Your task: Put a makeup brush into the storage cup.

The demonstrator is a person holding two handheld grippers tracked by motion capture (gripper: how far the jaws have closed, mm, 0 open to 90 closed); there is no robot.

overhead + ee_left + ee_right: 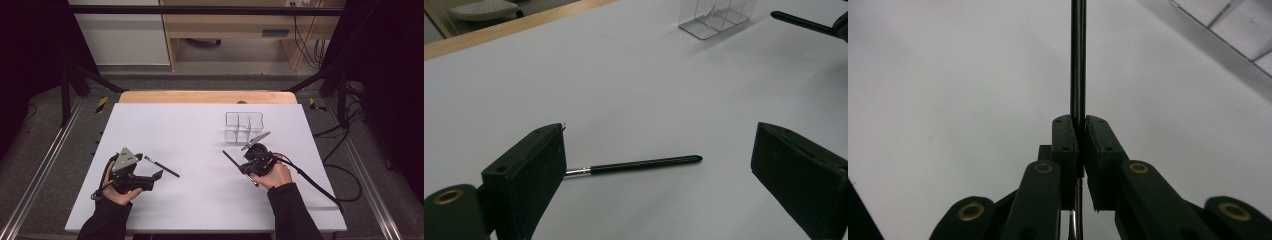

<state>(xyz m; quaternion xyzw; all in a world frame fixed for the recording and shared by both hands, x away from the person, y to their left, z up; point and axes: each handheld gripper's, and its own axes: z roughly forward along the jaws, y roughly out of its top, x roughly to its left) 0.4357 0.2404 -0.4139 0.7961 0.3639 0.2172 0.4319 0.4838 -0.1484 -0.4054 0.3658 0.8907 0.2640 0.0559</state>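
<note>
A thin black brush (pixel 644 164) with a silver ferrule lies flat on the white table (pixel 200 130), also visible as brush (pixel 162 166) just right of my left gripper (pixel 159 176). That gripper (pixel 659 175) is open, jaws wide, with the brush lying on the table beyond and between them, untouched. My right gripper (pixel 243 168) is shut on a second slim black brush (pixel 231 159), whose handle (pixel 1077 55) sticks straight out past the pressed pads. A clear plastic divided organizer (pixel 243 126) stands just beyond the right gripper.
The organizer (pixel 716 17) sits toward the table's far right; its corner (pixel 1233 35) shows in the right gripper view. A wooden table edge (pixel 207 96) runs along the back. Cables (pixel 320 182) trail off to the right.
</note>
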